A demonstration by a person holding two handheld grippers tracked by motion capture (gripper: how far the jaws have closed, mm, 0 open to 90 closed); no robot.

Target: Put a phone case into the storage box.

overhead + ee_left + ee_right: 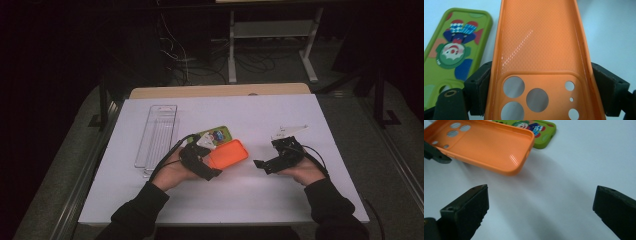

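Note:
An orange phone case (227, 153) (541, 50) (484, 145) is held at its camera-hole end, hollow side up, by my left gripper (206, 159) (541, 87), whose black pads press on both long sides. Its free end hangs a little above the white table (250, 190). A green phone case with a clown print (216, 134) (451, 52) (534, 128) lies flat just behind the orange one. My right gripper (262, 165) (541, 207) is to the right of the orange case, pointing at it, jaws wide apart with only bare table between them.
A clear plastic tray (157, 132) lies lengthwise on the table's left part. Beyond the table's far edge stand a wooden strip (220, 91), loose cables (175, 50) and a white frame's legs (310, 50) on a dark floor.

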